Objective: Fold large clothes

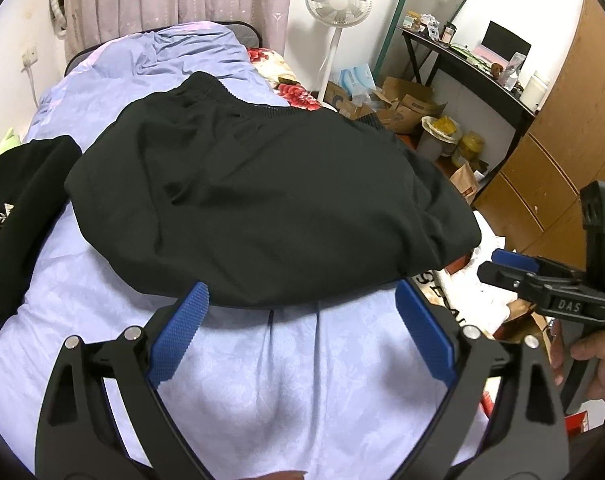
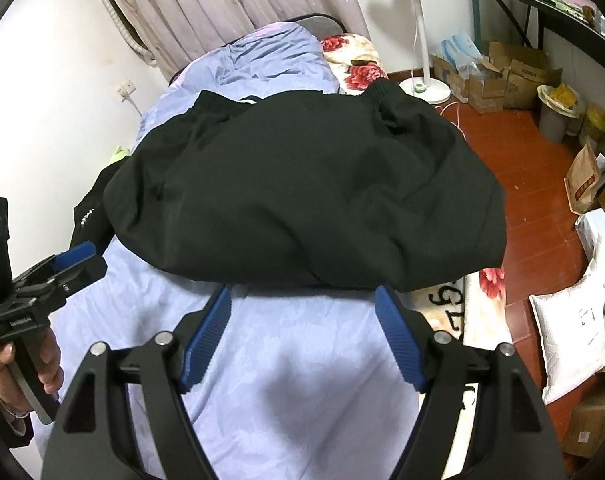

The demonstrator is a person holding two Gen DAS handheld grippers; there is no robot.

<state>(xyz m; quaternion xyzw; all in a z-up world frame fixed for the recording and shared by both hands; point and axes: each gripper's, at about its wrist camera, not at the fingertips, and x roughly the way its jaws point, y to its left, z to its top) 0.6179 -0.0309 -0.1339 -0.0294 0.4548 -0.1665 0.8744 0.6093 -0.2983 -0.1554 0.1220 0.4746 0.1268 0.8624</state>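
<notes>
white pillow (image 2: 574,320) right-wrist view only

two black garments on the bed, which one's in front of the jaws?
The big plain black garment with the ribbed elastic band, spread mid-bed. The other black garment has white print and lies off to the left edge.

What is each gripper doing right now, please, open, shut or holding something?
Left gripper: open, holding nothing, just short of the black garment.
Right gripper: open, holding nothing, near the same hem.
</notes>
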